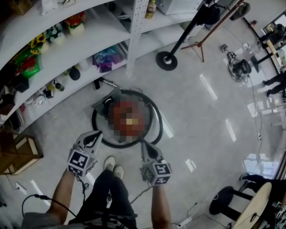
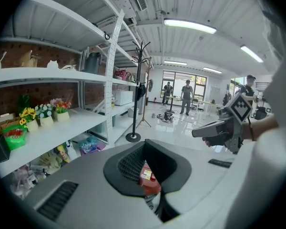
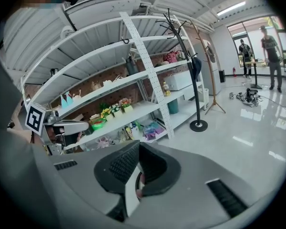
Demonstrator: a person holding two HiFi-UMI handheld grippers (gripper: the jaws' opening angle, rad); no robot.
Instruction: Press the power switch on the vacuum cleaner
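Observation:
The vacuum cleaner [image 1: 106, 108] sits on the glossy floor in front of the person's feet, its red body partly under a mosaic patch. Its black hose [image 1: 155, 116] loops around it. I cannot make out the power switch. My left gripper [image 1: 93, 139] hovers over the near left edge of the hose loop, jaws together. My right gripper [image 1: 147, 148] hangs above the near right edge, also shut, holding nothing. In the left gripper view, the left gripper [image 2: 150, 168] shows a bit of red vacuum [image 2: 149, 179] through its pad notch. The right gripper [image 3: 136, 176] points towards the shelves.
A white shelf unit [image 1: 97, 32] with flower pots and packets runs behind the vacuum. A coat stand's round base [image 1: 166, 60] stands to the right of it. A wooden crate [image 1: 9, 151] is at the left, a black stool [image 1: 224, 199] at lower right, and cables lie by the person's shoes [image 1: 113, 163].

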